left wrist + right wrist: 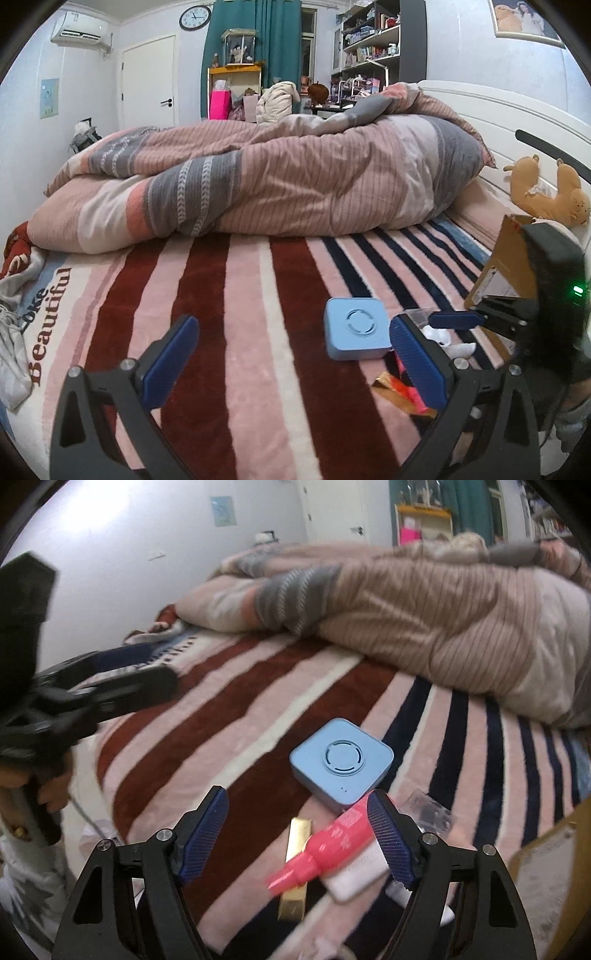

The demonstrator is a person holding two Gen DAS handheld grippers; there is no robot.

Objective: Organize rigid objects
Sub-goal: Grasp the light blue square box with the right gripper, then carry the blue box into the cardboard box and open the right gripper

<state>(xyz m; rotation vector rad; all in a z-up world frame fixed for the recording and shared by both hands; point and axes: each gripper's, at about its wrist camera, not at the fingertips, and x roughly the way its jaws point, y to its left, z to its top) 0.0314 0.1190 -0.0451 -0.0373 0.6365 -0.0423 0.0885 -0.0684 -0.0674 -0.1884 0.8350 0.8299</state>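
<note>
A light blue square device [355,328] lies on the striped blanket, also in the right wrist view [341,762]. Beside it lie a pink tube [325,843], a gold bar [295,871], a white flat case [356,877] and a clear plastic piece [430,812]. My left gripper [293,363] is open and empty, low over the blanket, its right finger next to the blue device. My right gripper [297,832] is open over the pink tube and gold bar, holding nothing. The right gripper's blue pad [456,319] also shows in the left wrist view.
A cardboard box [506,266] stands at the right, also at the right wrist view's edge [550,867]. A rumpled striped duvet [277,181] fills the back of the bed. A plush bear [546,192] leans on the white headboard. Crumpled cloth [14,332] lies at the left edge.
</note>
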